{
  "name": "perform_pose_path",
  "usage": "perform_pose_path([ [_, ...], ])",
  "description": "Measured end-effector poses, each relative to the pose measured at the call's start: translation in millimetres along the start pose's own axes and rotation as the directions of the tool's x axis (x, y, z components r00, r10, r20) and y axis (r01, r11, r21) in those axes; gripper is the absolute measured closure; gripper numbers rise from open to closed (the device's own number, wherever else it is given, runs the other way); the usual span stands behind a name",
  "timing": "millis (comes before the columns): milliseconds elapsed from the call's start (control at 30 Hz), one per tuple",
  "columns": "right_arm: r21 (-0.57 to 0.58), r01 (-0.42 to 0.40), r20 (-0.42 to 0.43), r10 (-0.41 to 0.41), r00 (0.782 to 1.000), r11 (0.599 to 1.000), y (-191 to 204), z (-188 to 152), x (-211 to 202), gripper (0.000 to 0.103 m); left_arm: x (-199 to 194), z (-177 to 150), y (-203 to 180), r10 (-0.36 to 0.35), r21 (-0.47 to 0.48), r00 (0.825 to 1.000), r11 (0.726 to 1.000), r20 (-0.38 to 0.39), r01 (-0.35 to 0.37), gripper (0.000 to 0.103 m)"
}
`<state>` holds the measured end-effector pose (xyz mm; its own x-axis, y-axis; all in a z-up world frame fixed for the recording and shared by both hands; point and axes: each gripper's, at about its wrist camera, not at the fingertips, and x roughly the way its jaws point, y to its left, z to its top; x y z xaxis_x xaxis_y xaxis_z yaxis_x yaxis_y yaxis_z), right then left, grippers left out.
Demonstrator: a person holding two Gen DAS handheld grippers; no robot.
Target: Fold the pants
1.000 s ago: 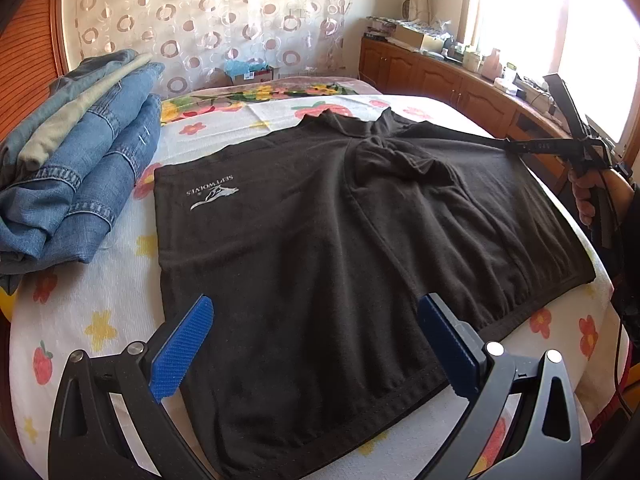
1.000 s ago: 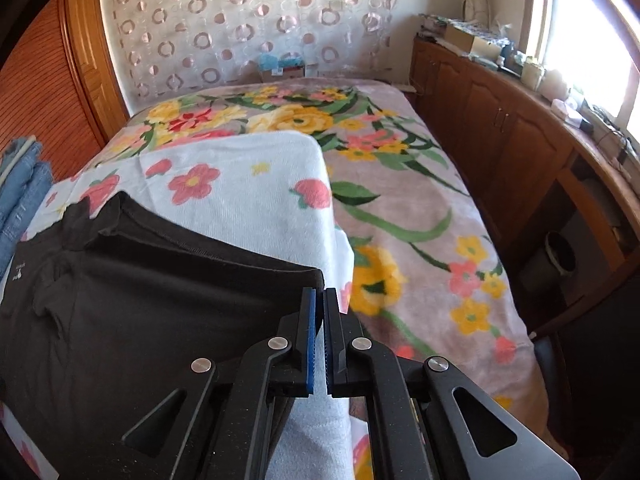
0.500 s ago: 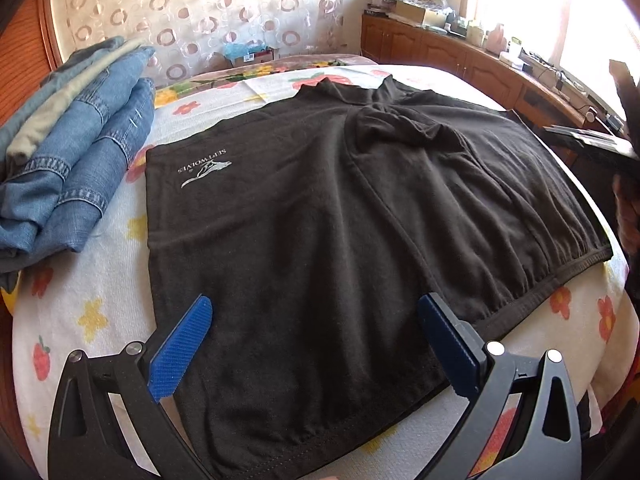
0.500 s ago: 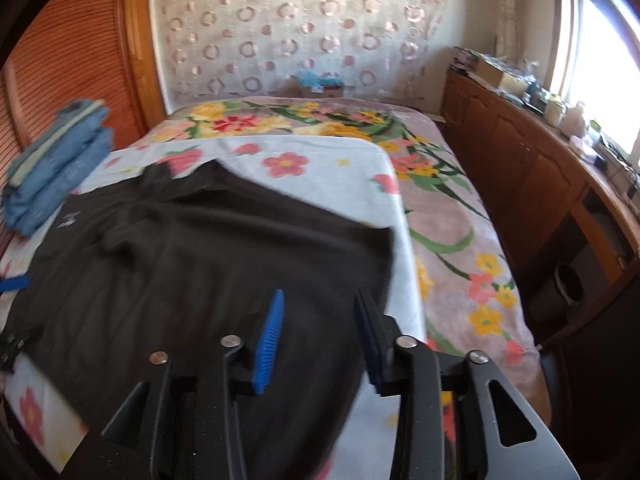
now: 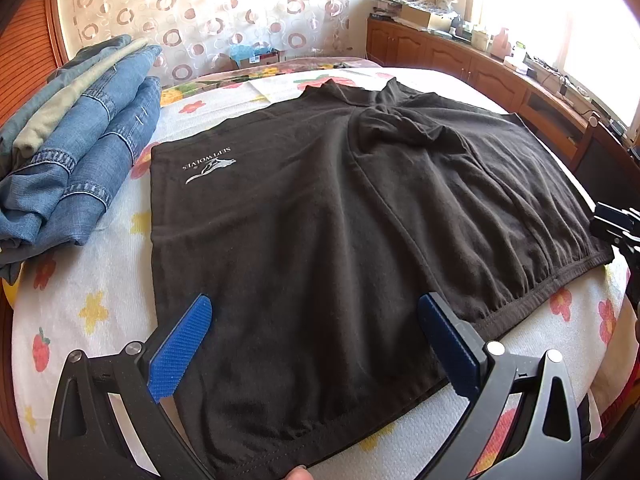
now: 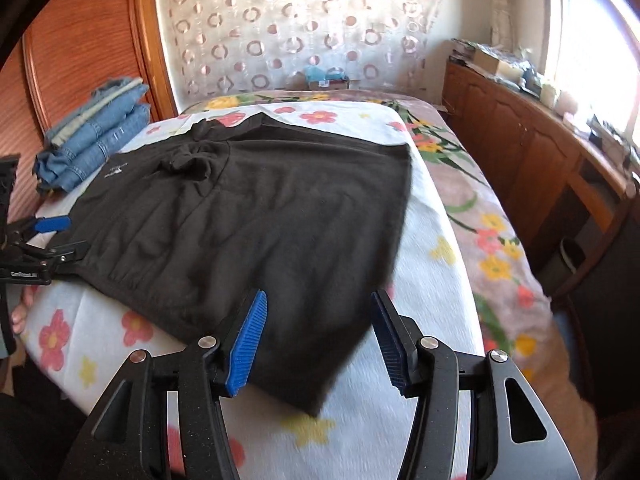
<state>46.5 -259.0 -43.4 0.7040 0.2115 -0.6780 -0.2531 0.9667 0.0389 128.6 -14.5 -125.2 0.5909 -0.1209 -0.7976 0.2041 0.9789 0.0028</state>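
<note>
Black shorts [image 5: 320, 220] with a small white logo lie spread flat on the flowered white cover; they also show in the right wrist view [image 6: 256, 216]. My left gripper [image 5: 316, 344] is open, its blue pads hovering over the near leg hem, holding nothing. My right gripper [image 6: 318, 336] is open over the shorts' near right corner, holding nothing. The left gripper also shows at the left edge of the right wrist view [image 6: 48, 236]. The right gripper's tip shows at the right edge of the left wrist view [image 5: 618, 226].
A stack of folded blue jeans [image 5: 68, 152] sits at the left of the bed, also in the right wrist view [image 6: 96, 136]. A wooden cabinet [image 6: 532, 160] with clutter runs along the right under the window. The bed edge drops off at the right.
My right gripper let go of the shorts' edge, opened, and pulled back toward the near right corner. The shorts now lie flat. My left gripper stayed open and shifted slightly.
</note>
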Motion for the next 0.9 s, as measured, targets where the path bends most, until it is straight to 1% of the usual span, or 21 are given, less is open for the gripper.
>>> perform_pose_path([
  [100,0.014,0.002,-0.003,-0.002,1.000,1.000,-8.4,-12.0,-2.9,0.047,-0.7,-0.2,0.3,0.000,-0.001,1.000,1.000,-0.004,0.000,0.000],
  [200,0.014,0.017,0.026,-0.017,1.000,1.000,-8.6,-24.0,-7.8,0.047,-5.2,-2.3,3.5,-0.017,-0.013,1.000,1.000,-0.004,0.017,0.000],
  [267,0.022,-0.001,0.056,-0.001,0.998,1.000,-2.8,-24.5,-9.8,0.047,-12.0,-4.7,5.6,-0.025,-0.024,1.000,0.999,0.013,0.025,0.000],
  [333,0.023,-0.003,0.085,0.001,0.996,1.000,8.0,-32.1,-18.4,0.047,-22.7,-8.4,7.5,-0.010,-0.025,0.999,1.000,0.037,0.011,0.000],
  [400,0.011,-0.007,0.099,0.006,0.995,1.000,12.4,-35.7,-17.6,0.047,-36.2,-14.0,12.5,0.002,-0.035,0.998,0.999,0.068,0.000,0.000],
  [533,-0.004,-0.027,0.103,0.027,0.994,1.000,22.8,-40.5,-12.8,0.047,-55.5,-25.1,30.5,-0.026,-0.092,0.995,0.995,0.099,0.036,0.000],
  [600,-0.010,-0.023,0.108,0.024,0.994,1.000,23.8,-37.0,-11.6,0.047,-63.1,-30.6,41.2,-0.015,-0.131,0.994,0.991,0.110,0.030,0.004],
  [667,-0.004,-0.022,0.115,0.023,0.993,1.000,23.0,-36.9,-10.6,0.047,-69.1,-36.5,50.0,-0.011,-0.146,0.993,0.989,0.116,0.028,0.007],
  [733,0.004,-0.017,0.131,0.016,0.991,1.000,24.4,-36.3,-12.2,0.047,-72.1,-42.2,56.6,-0.016,-0.161,0.993,0.986,0.116,0.035,0.012],
  [767,0.002,-0.019,0.137,0.019,0.990,1.000,26.5,-37.4,-14.6,0.047,-72.7,-44.7,59.2,-0.014,-0.168,0.993,0.985,0.114,0.033,0.017],
  [833,-0.004,-0.027,0.142,0.027,0.989,1.000,35.0,-37.1,-15.2,0.047,-74.4,-50.3,61.8,-0.007,-0.176,0.993,0.984,0.115,0.027,0.021],
  [900,-0.008,-0.040,0.148,0.041,0.988,0.999,37.1,-38.6,-15.6,0.047,-73.6,-55.8,61.8,-0.012,-0.176,0.994,0.984,0.107,0.031,0.028],
])
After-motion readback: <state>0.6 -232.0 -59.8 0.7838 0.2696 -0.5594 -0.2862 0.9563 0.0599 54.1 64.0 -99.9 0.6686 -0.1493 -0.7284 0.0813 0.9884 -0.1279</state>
